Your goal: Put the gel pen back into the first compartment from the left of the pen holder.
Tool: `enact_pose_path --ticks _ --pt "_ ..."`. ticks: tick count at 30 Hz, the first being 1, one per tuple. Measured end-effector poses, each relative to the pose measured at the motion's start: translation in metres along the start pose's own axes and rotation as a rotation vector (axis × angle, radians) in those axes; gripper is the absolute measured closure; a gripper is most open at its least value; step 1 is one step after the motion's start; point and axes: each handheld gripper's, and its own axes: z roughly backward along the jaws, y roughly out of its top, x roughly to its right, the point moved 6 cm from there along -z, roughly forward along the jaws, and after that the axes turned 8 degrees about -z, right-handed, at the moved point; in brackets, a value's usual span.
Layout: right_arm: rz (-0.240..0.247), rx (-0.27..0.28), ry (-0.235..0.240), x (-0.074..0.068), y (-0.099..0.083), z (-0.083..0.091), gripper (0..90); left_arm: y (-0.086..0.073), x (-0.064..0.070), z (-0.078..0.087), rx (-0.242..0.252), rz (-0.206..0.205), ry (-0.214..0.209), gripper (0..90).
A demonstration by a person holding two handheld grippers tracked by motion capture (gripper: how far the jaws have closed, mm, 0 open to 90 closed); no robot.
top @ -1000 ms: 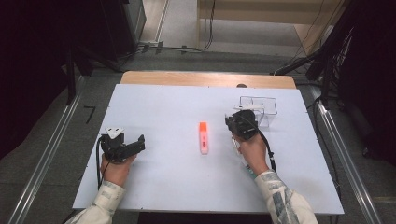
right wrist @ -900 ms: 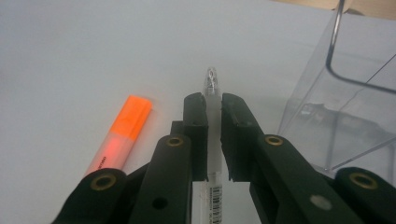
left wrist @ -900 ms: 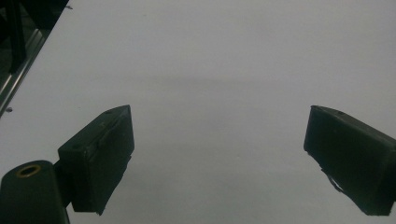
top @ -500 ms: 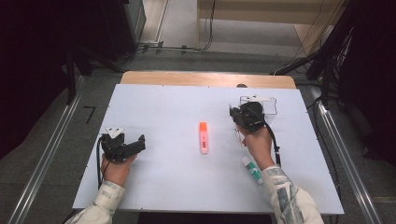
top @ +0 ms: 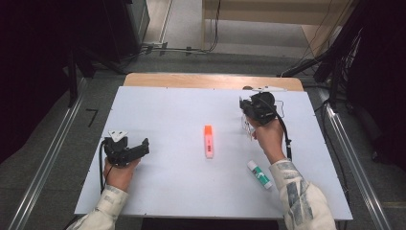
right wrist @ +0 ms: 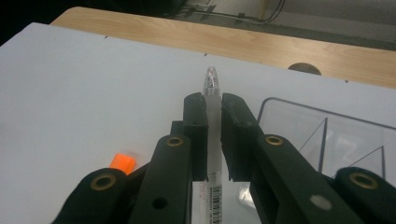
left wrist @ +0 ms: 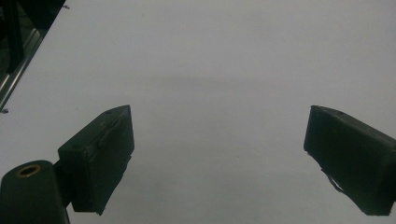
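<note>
Jaws of the right gripper (right wrist: 213,135) are closed on a clear pen (right wrist: 212,93), which stands between them with its rounded transparent tip pointing past the jaw ends and a barcode label low on its barrel. In the high view the right gripper (top: 249,123) is held above the far right part of the white table (top: 167,120), and the pen (top: 247,127) shows there as a pale thin shape under it, near the person's right hand (top: 268,136). Just beside the pen, in the right gripper view, there is a clear box (right wrist: 327,135) with dark edges; whether the pen touches it I cannot tell. An orange marker (top: 208,141) lies on the middle of the table, well apart from both grippers, and its orange end (right wrist: 123,163) shows also at the left of the right gripper's jaws. A glue stick (top: 259,174) with green and white label lies near the person's right sleeve. The left gripper (left wrist: 219,154) is at the near left part of the table, its jaws spread wide with nothing between them, only bare white surface; in the high view the left gripper (top: 141,147) points to the right, held by the left hand (top: 117,172).
</note>
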Motion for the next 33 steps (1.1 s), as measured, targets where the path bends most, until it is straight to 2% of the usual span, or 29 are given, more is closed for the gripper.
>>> enact_pose_path --ticks 19,33 --pt "-0.034 -0.008 -0.045 0.020 0.030 -0.015 79.4 0.000 -0.001 -0.001 -0.002 -0.001 -0.003 8.8" --pt "-0.032 -0.013 -0.047 0.020 0.053 -0.018 79.3 0.000 -0.001 -0.001 -0.007 -0.003 -0.007 8.9"
